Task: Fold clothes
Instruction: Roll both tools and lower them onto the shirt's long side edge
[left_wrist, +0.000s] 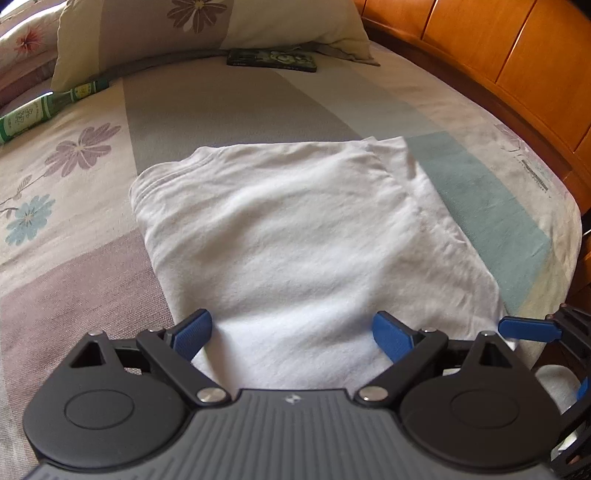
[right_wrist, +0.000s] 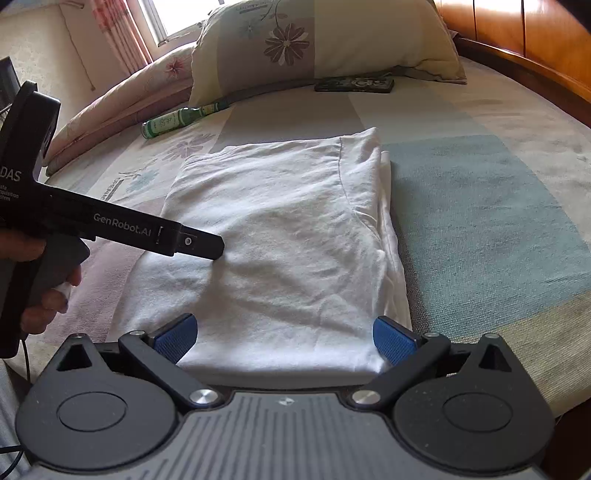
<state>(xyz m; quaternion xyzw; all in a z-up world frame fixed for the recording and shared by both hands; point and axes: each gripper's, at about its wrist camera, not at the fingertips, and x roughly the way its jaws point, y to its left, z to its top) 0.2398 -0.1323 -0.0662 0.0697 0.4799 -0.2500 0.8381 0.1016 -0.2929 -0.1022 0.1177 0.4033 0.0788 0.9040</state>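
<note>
Both of your grippers, left gripper (left_wrist: 291, 334) and right gripper (right_wrist: 282, 339), sit spread wide with nothing pinched, over the near hem of the white garment (left_wrist: 295, 229), which lies as a layered rectangle on the bed (left_wrist: 229, 107). Close carelessly and you could catch only the top layer, dragging the stacked right edge askew toward the pillow (left_wrist: 207, 26).

In my right wrist view, the black plastic left gripper (right_wrist: 207, 245) at the left carries white lettering "GenRobot.AI" along its arm, with "DAS" on its body. The far green bottle's (right_wrist: 177, 120) label is unreadable to me.
</note>
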